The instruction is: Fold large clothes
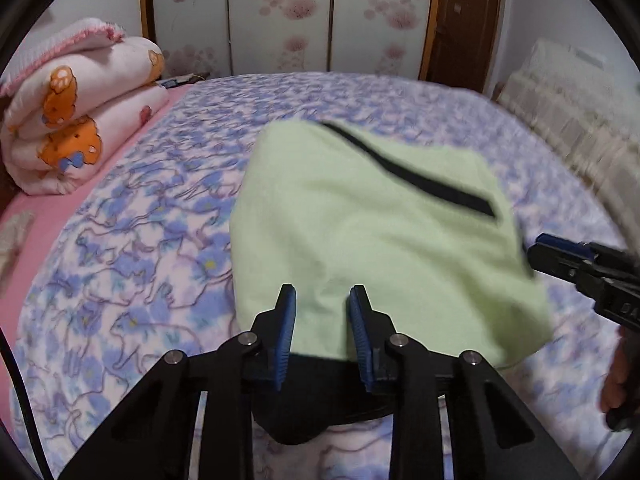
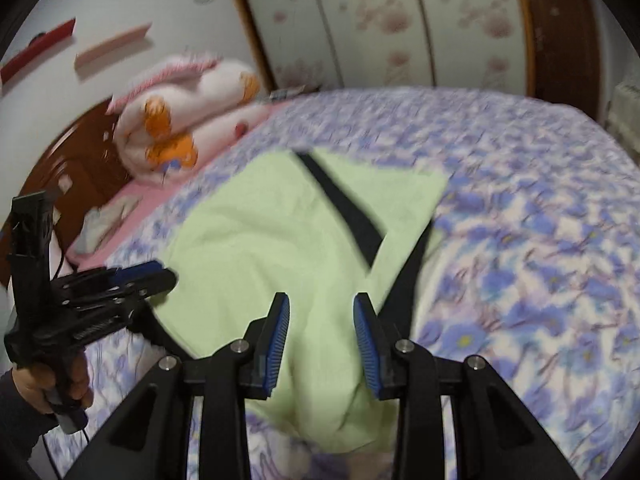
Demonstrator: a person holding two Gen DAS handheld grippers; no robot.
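A light green garment (image 1: pixel 360 232) with a black stripe (image 1: pixel 412 172) lies folded on the bed; it also shows in the right wrist view (image 2: pixel 256 232). My left gripper (image 1: pixel 322 300) is open, its blue pads on either side of the garment's near edge, with a black part of the cloth beneath. My right gripper (image 2: pixel 321 308) is open over the garment's near right part. It shows from the side in the left wrist view (image 1: pixel 560 258), at the garment's right edge. The left gripper shows in the right wrist view (image 2: pixel 148 276), at the garment's left edge.
The bed has a blue flowered cover (image 1: pixel 140 248) over a pink sheet (image 1: pixel 44 208). A rolled pink quilt (image 1: pixel 80 120) lies at the head end. A flowered wardrobe (image 1: pixel 288 16) stands behind the bed. A radiator (image 1: pixel 568 92) is at the far right.
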